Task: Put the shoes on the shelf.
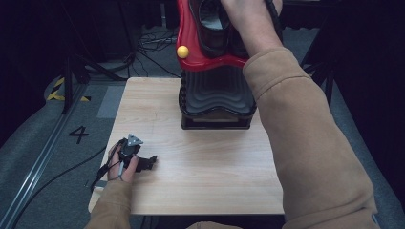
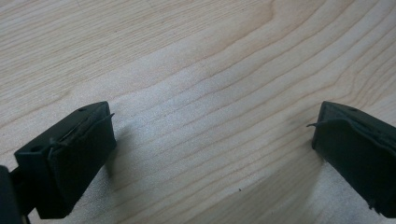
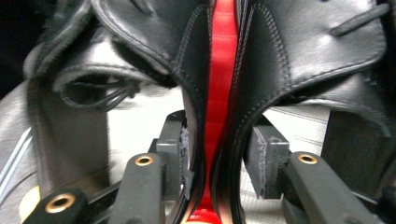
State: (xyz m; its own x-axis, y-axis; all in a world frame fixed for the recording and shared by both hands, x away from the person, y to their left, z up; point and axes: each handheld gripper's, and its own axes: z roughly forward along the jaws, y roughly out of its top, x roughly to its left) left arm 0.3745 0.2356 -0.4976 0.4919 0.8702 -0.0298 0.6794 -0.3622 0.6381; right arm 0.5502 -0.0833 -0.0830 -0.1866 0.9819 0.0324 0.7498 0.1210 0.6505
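Shoes [image 3: 289, 51], black leather pair, up on red rack [image 1: 187, 33] beyond table [image 1: 200, 186]. Right gripper [image 3: 219, 163] jaws spread astride inner collars, not clamped; withdraw straight back. Left gripper [image 2: 210, 154] open, empty, resting near table's front-left edge.

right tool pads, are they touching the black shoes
Partly touching. In the right gripper view the left pad rests against one of the black shoes, while the right pad stands off the other with a visible gap.
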